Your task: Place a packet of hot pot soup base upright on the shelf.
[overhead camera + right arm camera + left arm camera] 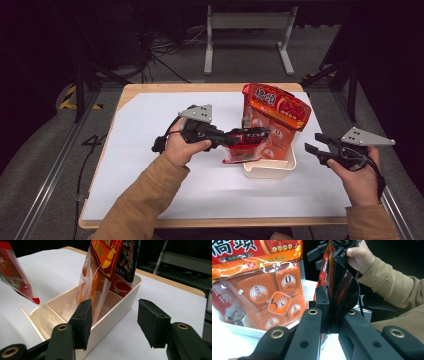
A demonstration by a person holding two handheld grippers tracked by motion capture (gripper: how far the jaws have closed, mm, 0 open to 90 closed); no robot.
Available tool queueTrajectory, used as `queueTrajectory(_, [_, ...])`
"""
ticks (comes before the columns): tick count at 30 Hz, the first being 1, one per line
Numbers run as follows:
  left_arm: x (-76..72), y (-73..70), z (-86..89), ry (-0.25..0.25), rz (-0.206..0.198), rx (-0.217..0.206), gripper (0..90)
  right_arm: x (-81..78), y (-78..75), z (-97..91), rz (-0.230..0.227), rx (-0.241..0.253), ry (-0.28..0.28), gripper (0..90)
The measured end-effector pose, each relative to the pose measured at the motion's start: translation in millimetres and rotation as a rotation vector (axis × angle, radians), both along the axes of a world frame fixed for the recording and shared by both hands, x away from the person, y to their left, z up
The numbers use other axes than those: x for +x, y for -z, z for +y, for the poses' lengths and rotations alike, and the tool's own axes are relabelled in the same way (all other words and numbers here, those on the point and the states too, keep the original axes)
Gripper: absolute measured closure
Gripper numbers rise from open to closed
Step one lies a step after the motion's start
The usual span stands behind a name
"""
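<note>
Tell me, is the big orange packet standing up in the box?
Yes, the big orange packet stands upright inside the cream box, leaning slightly.

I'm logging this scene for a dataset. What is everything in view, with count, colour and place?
Bin: one, cream, ribbed, right of table centre.
Large packet: one, red and orange, standing in the bin.
Dark packet: one, black and red, in the bin behind the large packet.
Small pouch: one, red, pinched above the bin's near end.
Table: one, wooden with white cover.
Metal stand: one, grey, floor beyond the table.
Left claw: black, shut on the small pouch.
Right claw: black, open, right of the bin.
</note>
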State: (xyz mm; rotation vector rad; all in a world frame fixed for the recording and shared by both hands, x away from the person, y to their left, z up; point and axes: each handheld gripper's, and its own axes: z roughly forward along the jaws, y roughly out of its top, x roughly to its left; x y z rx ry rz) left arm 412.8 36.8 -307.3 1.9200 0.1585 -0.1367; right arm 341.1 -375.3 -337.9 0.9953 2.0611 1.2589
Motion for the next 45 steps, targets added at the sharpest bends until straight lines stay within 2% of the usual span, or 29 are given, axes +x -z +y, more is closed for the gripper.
queueTrajectory(13, [6.6,2.0,-21.3,0.035,0.002,-0.024,89.7,3.6,3.8,-3.3,0.01,0.003,0.007,45.4])
queueTrajectory(31, [10.3,14.0,-63.6,0.094,-0.01,-0.02,89.6,5.4,6.0,-10.4,0.009,0.016,0.018,45.0])
queueTrajectory(45, [11.2,26.4,-77.6,0.102,-0.02,-0.007,89.5,6.1,7.2,-10.4,0.012,0.014,0.016,44.8])
